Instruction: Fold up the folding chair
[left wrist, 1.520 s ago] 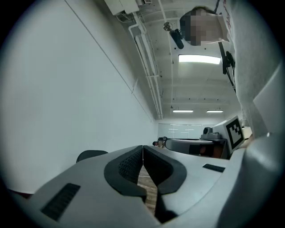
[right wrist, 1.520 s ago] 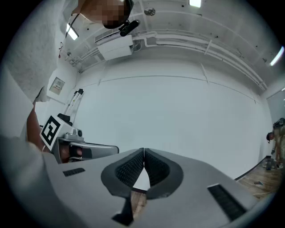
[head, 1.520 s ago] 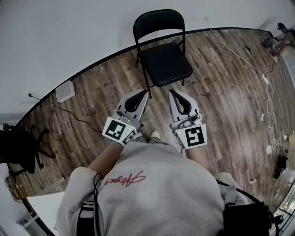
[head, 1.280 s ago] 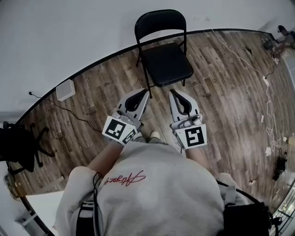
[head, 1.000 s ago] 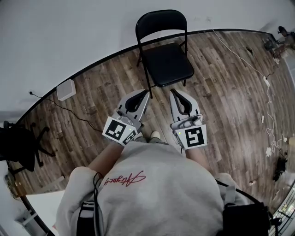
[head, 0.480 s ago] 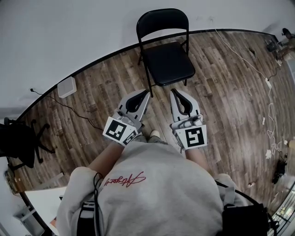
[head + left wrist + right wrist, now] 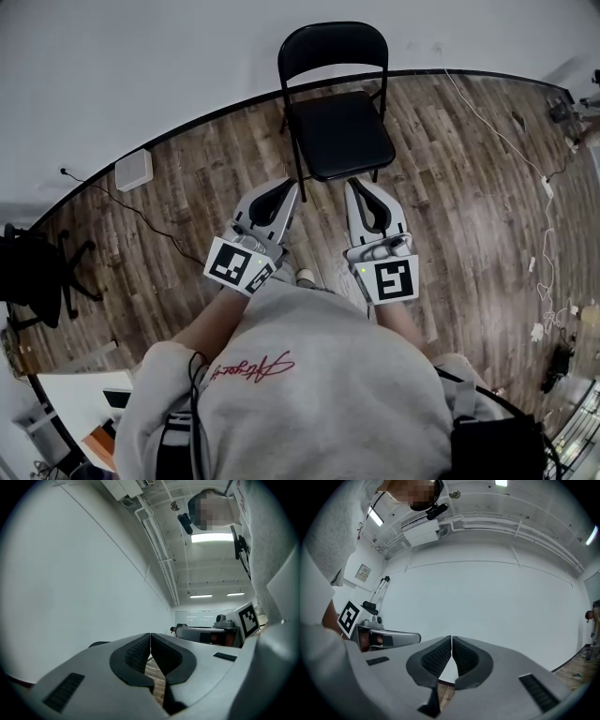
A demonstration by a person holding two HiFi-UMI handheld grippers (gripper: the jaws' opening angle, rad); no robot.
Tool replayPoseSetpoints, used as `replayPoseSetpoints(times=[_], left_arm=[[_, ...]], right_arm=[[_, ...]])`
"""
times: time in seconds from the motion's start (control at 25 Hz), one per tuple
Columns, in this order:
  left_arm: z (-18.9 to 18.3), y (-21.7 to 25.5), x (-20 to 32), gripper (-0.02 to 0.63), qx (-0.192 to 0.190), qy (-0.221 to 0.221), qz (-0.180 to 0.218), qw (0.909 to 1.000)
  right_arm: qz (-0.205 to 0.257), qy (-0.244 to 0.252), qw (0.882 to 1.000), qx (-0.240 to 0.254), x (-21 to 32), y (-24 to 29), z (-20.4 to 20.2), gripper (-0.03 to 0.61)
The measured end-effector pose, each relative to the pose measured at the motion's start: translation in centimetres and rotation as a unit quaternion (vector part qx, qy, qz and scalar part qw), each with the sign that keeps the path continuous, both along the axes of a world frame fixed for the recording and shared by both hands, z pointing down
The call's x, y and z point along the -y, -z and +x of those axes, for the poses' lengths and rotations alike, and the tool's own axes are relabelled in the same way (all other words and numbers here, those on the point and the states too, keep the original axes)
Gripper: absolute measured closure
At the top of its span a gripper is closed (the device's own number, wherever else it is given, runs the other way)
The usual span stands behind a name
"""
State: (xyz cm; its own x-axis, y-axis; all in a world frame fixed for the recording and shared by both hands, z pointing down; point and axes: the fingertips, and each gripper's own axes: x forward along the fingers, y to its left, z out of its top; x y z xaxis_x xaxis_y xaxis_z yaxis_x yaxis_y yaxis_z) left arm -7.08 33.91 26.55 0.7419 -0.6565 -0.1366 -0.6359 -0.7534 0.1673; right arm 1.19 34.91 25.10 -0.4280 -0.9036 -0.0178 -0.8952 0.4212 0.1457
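Note:
A black folding chair (image 7: 336,131) stands unfolded on the wood floor against the white wall, its seat facing me. My left gripper (image 7: 292,185) is shut and empty, its tips just short of the seat's front left corner. My right gripper (image 7: 352,184) is also shut and empty, its tips close to the seat's front edge. In the left gripper view the left gripper (image 7: 150,634) points at the white wall with its jaws closed together. In the right gripper view the right gripper (image 7: 452,638) shows the same, and the left gripper's body (image 7: 384,638) lies beside it.
A white box (image 7: 134,170) with a cable sits by the wall at left. A black office chair (image 7: 33,277) stands at the far left. Cables and plugs (image 7: 544,187) trail across the floor at right. A white table corner (image 7: 80,394) lies at the lower left.
Both grippers, still shut, have moved a little closer to the chair's front edge. The view has shifted slightly forward with them.

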Motion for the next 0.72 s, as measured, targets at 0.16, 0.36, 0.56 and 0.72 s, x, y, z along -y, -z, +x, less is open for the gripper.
replayPoseSetpoints(times=[0.16, 0.36, 0.56, 0.72], left_arm=[[0.3, 0.1, 0.9, 0.598, 0.000, 0.007, -0.002, 1.0000], [1.0, -0.2, 3.3, 0.598, 0.003, 0.003, 0.001, 1.0000], [1.8, -0.7, 7.4, 0.597, 0.002, -0.009, 0.000, 1.0000], [2.4, -0.8, 12.3, 0.598, 0.004, -0.025, 0.004, 0.9997]], right_arm=[[0.002, 0.009, 1.000, -0.006, 0.8, -0.2, 0.3, 0.560], [0.006, 0.006, 1.000, -0.006, 3.0, -0.6, 0.7, 0.560], [0.009, -0.003, 1.000, -0.012, 7.0, -1.1, 1.2, 0.560], [0.013, -0.018, 1.000, -0.019, 11.8, -1.2, 1.9, 0.560]])
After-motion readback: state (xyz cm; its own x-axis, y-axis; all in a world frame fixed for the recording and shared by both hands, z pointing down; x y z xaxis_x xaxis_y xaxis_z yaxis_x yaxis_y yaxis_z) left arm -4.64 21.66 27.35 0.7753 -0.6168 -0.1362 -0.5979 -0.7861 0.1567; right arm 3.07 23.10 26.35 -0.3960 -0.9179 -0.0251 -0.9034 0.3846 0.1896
